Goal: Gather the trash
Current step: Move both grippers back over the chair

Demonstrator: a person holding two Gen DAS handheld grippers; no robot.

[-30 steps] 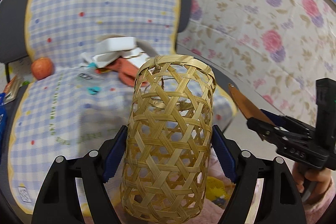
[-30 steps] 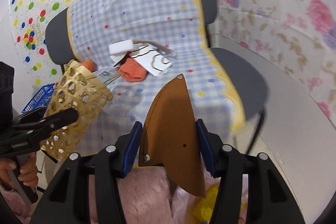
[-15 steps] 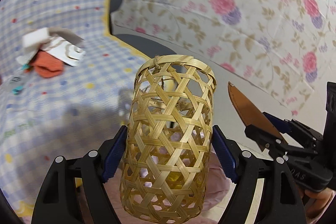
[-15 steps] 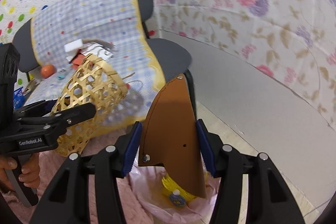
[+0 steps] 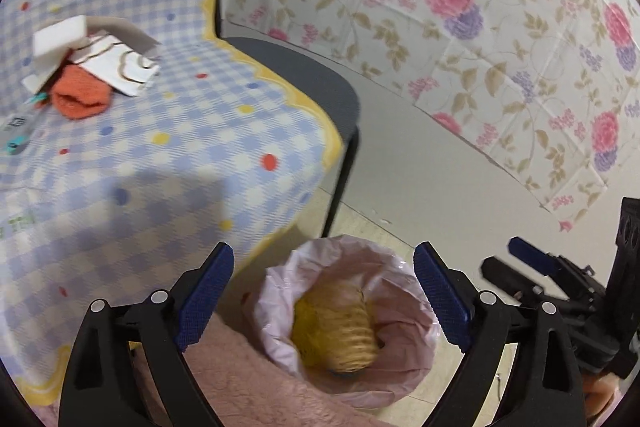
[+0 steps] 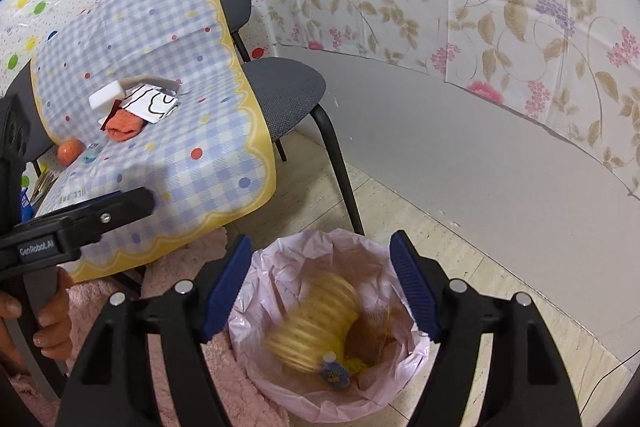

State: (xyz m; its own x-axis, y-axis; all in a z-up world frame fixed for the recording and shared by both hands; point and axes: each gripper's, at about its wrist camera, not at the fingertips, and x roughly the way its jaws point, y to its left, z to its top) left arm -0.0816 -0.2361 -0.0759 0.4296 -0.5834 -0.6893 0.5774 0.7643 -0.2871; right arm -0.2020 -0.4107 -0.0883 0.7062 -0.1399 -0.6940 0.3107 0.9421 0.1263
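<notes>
A woven bamboo basket, blurred, lies in the pink-lined trash bin on the floor. A brown shape shows beside it deep in the bag. My left gripper hangs over the bin, its jaws opening with nothing between them. My right gripper is above the same bin, jaws also opening and empty. Each gripper shows at the edge of the other's view: right gripper, left gripper.
A grey chair draped with a blue checked cloth stands left of the bin. On it lie a white foam block, printed paper, an orange cloth and an orange ball. A pink rug lies below; the floral wall is behind.
The basket has left my left jaws and the brown piece my right jaws; both dropped into the pink bag. Both grippers opened wider and moved right and down over the bin.
</notes>
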